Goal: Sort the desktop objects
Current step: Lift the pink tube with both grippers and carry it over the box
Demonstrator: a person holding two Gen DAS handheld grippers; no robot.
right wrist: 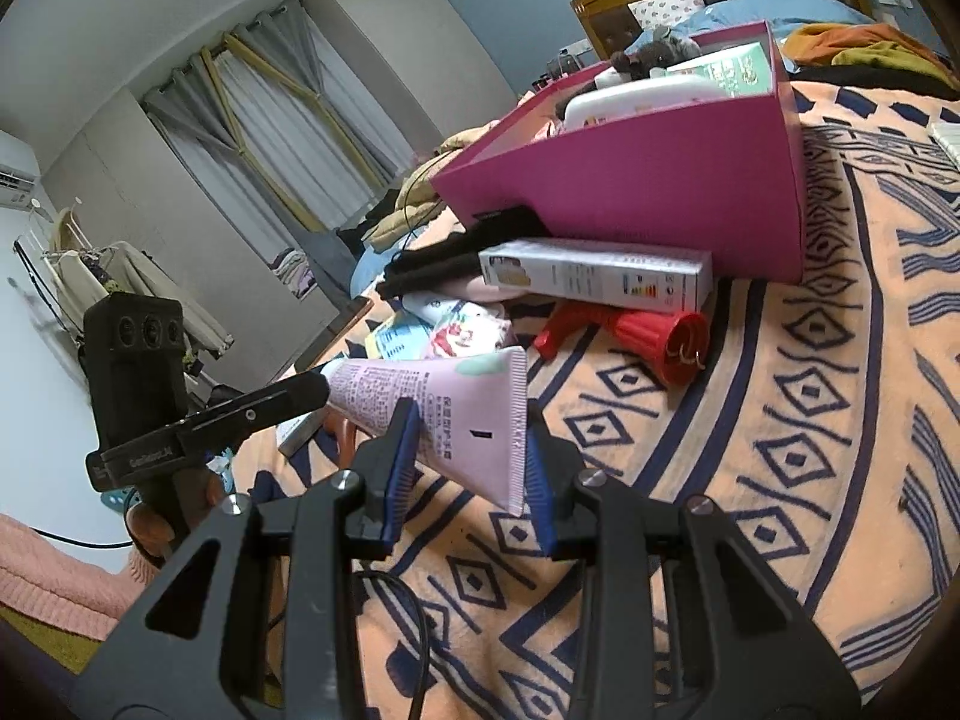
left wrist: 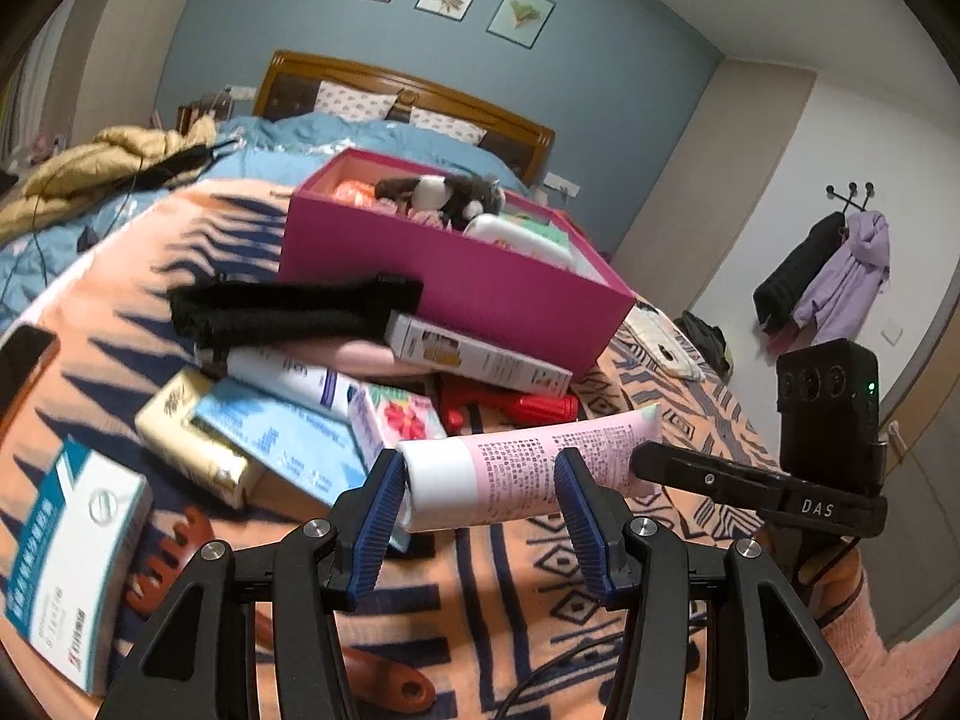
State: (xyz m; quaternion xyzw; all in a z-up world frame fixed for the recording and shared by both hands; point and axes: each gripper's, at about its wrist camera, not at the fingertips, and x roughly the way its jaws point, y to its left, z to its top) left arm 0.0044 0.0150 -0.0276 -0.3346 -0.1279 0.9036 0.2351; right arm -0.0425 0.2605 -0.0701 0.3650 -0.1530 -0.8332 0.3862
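Observation:
A pink tube (left wrist: 528,468) with a white cap end is held in the air between both grippers above the patterned blanket. My left gripper (left wrist: 480,492) has its blue pads around the cap end of the tube. My right gripper (right wrist: 468,450) is shut on the crimped end of the pink tube (right wrist: 444,414). A magenta box (left wrist: 456,276) behind holds a plush toy (left wrist: 444,192), a white bottle and a green box. The same magenta box (right wrist: 648,192) shows in the right wrist view.
Loose items lie before the box: a white carton (left wrist: 480,354), black cloth (left wrist: 288,306), red sprayer head (right wrist: 636,330), gold pack (left wrist: 186,444), blue-white box (left wrist: 72,546), brown hair claw (left wrist: 174,552). A phone (left wrist: 24,360) lies at left.

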